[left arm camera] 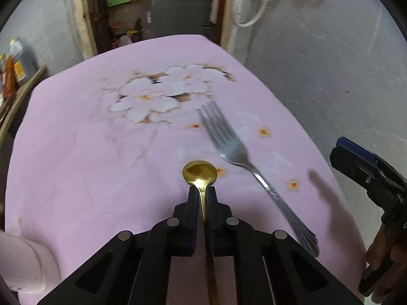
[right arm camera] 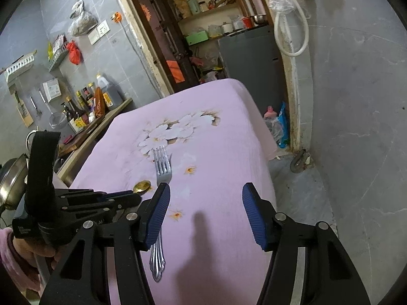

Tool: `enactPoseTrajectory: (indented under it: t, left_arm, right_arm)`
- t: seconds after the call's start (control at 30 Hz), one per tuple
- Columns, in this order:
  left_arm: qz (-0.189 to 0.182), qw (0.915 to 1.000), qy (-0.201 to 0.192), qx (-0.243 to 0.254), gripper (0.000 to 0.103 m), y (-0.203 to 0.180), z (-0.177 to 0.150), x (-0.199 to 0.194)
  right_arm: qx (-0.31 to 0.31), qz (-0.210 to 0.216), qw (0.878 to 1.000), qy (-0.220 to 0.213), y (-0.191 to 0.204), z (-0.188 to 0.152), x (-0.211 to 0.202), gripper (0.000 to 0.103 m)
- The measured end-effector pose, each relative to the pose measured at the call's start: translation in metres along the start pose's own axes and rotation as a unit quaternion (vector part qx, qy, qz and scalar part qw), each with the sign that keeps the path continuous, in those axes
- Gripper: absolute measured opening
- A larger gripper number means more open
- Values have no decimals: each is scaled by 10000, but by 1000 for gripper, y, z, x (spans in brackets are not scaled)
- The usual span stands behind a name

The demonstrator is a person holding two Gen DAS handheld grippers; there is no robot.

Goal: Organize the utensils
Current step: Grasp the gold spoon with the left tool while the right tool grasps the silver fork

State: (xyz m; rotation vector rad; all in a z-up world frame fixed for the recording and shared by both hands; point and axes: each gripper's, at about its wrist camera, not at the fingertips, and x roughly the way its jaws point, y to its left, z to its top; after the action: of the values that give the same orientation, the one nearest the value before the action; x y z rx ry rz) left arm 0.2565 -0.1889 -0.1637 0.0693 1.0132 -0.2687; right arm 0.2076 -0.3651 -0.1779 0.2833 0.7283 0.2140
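Observation:
My left gripper (left arm camera: 202, 190) is shut on the neck of a gold spoon (left arm camera: 200, 172), whose bowl sticks out ahead just over the pink flowered cloth (left arm camera: 89, 152). A steel fork (left arm camera: 236, 152) lies on the cloth to the spoon's right, tines away, handle near. In the right wrist view my right gripper (right arm camera: 206, 198) is open and empty above the cloth, its left finger over the fork (right arm camera: 162, 167). The spoon's bowl (right arm camera: 142, 186) shows beside the fork, held by the left gripper (right arm camera: 134, 198). The right gripper (left arm camera: 366, 167) shows at the left wrist view's right edge.
The table's right edge (right arm camera: 264, 152) drops to a grey floor. A counter with sauce bottles (right arm camera: 86, 106) and a metal pot (right arm camera: 12, 180) stands to the left. A doorway with shelves (right arm camera: 203, 25) lies beyond the table. A white object (left arm camera: 23, 261) sits at the near left.

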Motion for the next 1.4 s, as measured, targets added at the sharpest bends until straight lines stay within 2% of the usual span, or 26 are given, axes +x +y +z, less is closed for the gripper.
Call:
enactPoseTrajectory:
  t: [0.17, 0.3, 0.43, 0.63, 0.8, 0.9, 0.97, 1.07, 1.17, 1.23, 1.4]
  left_arm:
    - [129, 9992, -35, -380, 6, 21, -2, -4]
    - [90, 9988, -27, -478, 6, 28, -1, -3]
    - [56, 9992, 42, -394, 6, 30, 1, -2]
    - [-184, 9990, 149, -381, 6, 39, 3, 0]
    - [-198, 9985, 146, -479, 6, 40, 1, 0]
    - [-232, 9984, 160, -498, 6, 40, 1, 0]
    - [-264, 9987, 206, -388, 6, 40, 1, 1]
    - [-404, 9981, 379, -263, 7, 40, 6, 4]
    - [-522, 9971, 484, -276, 5, 41, 11, 6]
    - [-543, 9971, 454, -268, 5, 39, 10, 6]
    - [-717, 9963, 303, -378, 4, 36, 3, -5]
  right_arm:
    - [-205, 178, 9989, 369, 10, 7, 22, 54]
    - [-426, 380, 9964, 628, 19, 16, 41, 53]
    - [-782, 501, 9923, 816, 32, 29, 61, 44]
    - [-1070, 843, 9851, 1052, 43, 48, 85, 33]
    - [-1281, 1041, 9767, 1371, 51, 52, 106, 28]
    - [-1392, 1110, 9728, 1480, 54, 52, 113, 19]
    - [-1418, 1207, 9706, 1528, 55, 54, 116, 13]
    - [-1496, 1266, 9679, 1572, 57, 55, 117, 12]
    - [-1447, 1326, 9684, 1538, 58, 59, 111, 5]
    - [-1446, 1292, 9702, 1456, 59, 60, 102, 2]
    - [-1357, 1121, 9772, 1185, 59, 65, 70, 2]
